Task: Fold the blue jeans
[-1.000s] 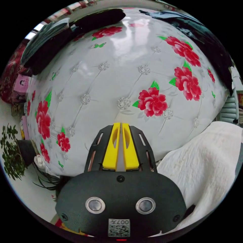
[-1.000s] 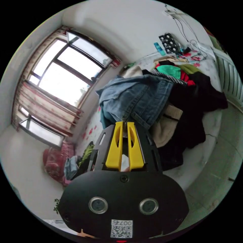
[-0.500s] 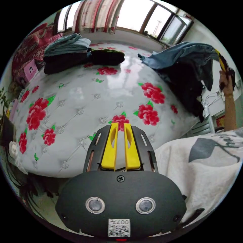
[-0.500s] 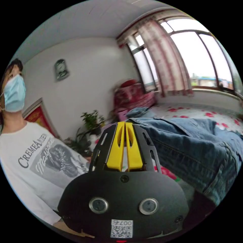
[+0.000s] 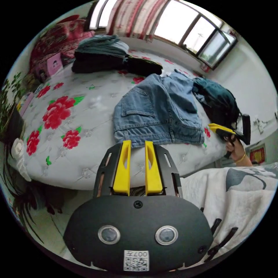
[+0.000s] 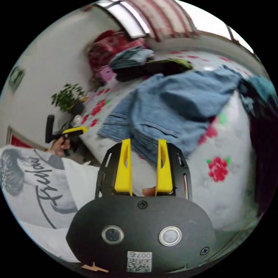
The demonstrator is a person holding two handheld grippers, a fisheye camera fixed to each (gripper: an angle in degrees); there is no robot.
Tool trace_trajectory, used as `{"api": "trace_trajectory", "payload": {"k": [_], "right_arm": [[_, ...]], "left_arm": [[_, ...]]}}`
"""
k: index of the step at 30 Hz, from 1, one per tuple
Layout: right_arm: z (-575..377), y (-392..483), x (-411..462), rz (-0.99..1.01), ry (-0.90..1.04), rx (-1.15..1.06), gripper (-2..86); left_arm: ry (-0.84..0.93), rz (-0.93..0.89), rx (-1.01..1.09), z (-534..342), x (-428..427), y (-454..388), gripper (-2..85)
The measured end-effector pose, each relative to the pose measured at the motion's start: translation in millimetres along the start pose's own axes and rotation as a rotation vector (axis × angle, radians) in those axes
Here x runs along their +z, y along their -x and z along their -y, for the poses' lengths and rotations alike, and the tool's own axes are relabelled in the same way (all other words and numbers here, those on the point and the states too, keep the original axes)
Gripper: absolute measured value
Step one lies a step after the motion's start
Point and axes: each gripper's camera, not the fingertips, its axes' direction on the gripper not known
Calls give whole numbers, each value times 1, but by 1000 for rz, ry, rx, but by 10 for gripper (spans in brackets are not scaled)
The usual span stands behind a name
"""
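The blue jeans (image 5: 157, 113) lie crumpled on the flowered bed (image 5: 87, 133), waistband toward the near edge, one back pocket up. My left gripper (image 5: 137, 142) hangs open just short of the waistband, nothing between its jaws. My right gripper (image 6: 144, 141) is open wide over the near edge of the jeans (image 6: 179, 107) and holds nothing. In the left gripper view the right gripper (image 5: 220, 129) sits in a hand at the bed's right edge. The right gripper view has the left gripper (image 6: 73, 131) in a hand at the left.
A stack of folded clothes (image 5: 101, 55) rests at the far side of the bed. A dark heap of unfolded clothes (image 5: 217, 101) lies to the right of the jeans. A potted plant (image 6: 68, 97) stands beside the bed. The person's white shirt (image 5: 240, 191) is close by.
The right gripper carried the jeans off the clothes heap, let them drop on the bed and opened. The left gripper's jaws went from shut to open. Both cameras swung widely.
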Motion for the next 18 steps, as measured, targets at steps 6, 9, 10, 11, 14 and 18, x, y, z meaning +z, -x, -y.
{"api": "trace_trajectory", "payload": {"k": [6,9,10,11,14,18], "right_arm": [[-29,-63,34,-104,0,221,110],[-24,-73,62,-102,24,248,112],[-21,-76,75,-95,42,247,111],[-17,-78,90,-96,75,245,109],[-11,-77,119,-182,134,240,94],[-6,-63,141,-125,207,149,52]], "left_arm": [[142,-36,317,46,61,-94,104],[269,83,402,68,100,-123,111],[358,167,408,75,123,-125,111],[411,196,415,76,134,-125,111],[396,112,394,91,131,-115,97],[391,145,376,101,123,-103,64]]}}
